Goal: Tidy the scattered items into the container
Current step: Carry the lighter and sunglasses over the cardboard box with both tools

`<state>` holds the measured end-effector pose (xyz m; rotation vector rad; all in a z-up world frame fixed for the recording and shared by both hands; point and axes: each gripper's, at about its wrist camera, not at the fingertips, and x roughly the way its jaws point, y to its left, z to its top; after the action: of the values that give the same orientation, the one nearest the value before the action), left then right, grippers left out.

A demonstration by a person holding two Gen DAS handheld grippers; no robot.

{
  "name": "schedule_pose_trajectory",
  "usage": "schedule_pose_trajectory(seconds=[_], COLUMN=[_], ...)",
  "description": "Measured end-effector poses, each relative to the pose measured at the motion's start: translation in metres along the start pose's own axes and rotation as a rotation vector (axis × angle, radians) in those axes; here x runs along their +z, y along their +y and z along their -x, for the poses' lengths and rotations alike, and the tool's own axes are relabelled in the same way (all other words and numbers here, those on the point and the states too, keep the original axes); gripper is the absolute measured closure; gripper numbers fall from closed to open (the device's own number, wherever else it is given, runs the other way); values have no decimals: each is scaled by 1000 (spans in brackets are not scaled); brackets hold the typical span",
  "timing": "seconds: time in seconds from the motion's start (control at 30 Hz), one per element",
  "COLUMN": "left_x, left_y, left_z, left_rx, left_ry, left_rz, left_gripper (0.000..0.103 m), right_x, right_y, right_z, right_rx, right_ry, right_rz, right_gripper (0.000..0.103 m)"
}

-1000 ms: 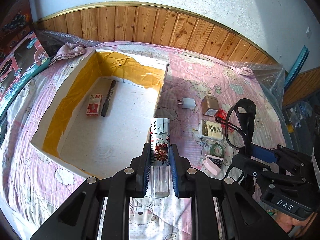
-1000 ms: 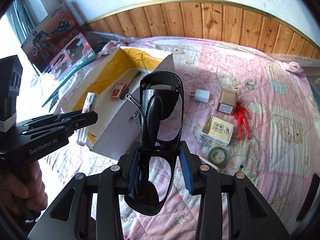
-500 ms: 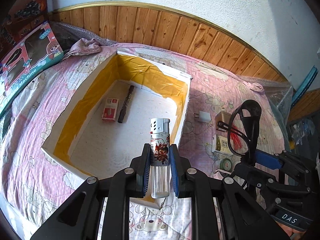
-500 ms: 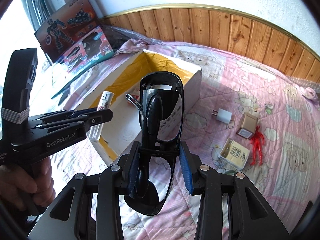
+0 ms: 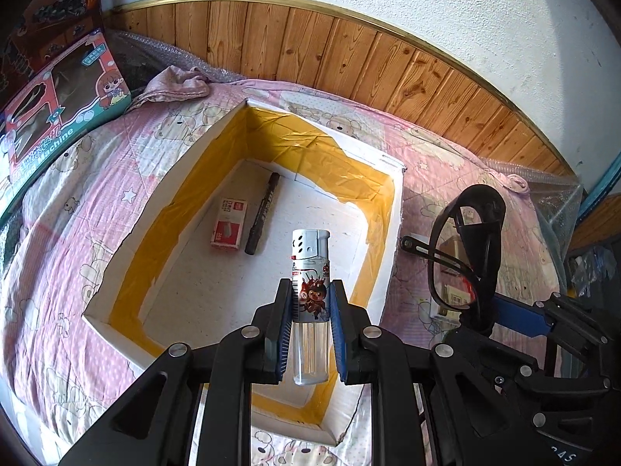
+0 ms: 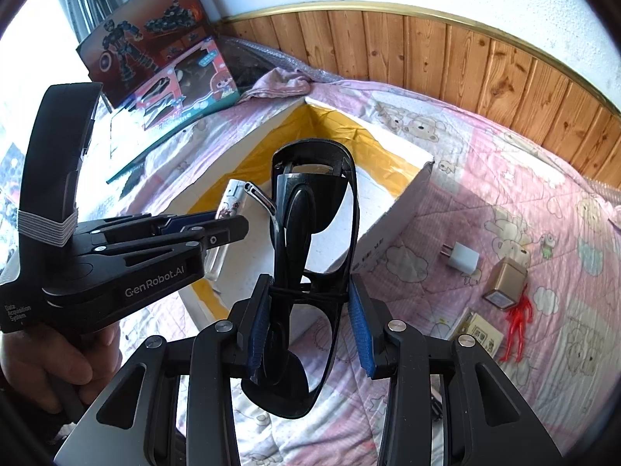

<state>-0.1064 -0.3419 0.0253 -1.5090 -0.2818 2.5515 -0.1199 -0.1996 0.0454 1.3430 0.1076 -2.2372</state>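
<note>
While the left gripper [image 5: 310,326] clamps a lighter [image 5: 310,291] and the right gripper [image 6: 306,330] sunglasses [image 6: 310,240]: marker [image 5: 263,213], red packet [image 5: 229,224] in box [image 5: 392,233].

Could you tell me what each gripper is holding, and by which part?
Left gripper: lighter, mid-body. Right gripper: folded sunglasses, around the middle.

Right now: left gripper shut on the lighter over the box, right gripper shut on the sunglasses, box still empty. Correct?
Not quite: the box isn't empty. The left wrist view shows a black marker and a small red-and-white packet lying on its floor. The rest holds: the left gripper is shut on the lighter over the box, the right gripper on the sunglasses.
</note>
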Motion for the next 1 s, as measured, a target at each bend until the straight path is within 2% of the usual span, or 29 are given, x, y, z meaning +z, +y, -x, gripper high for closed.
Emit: schedule_pose_trajectory(seconds=[0.53,1.0], left_x=[23,35], left_y=[37,45], left_z=[-35,-69], left_rx=[17,37], left_ry=[53,118], left_rz=[96,118], left_gripper=[84,84], right_x=[49,74], right_y=[9,-6], right_z=[-46,-88], right_rx=[39,43], right_ry=[42,104], right_rz=[32,17], right_gripper=[63,63])
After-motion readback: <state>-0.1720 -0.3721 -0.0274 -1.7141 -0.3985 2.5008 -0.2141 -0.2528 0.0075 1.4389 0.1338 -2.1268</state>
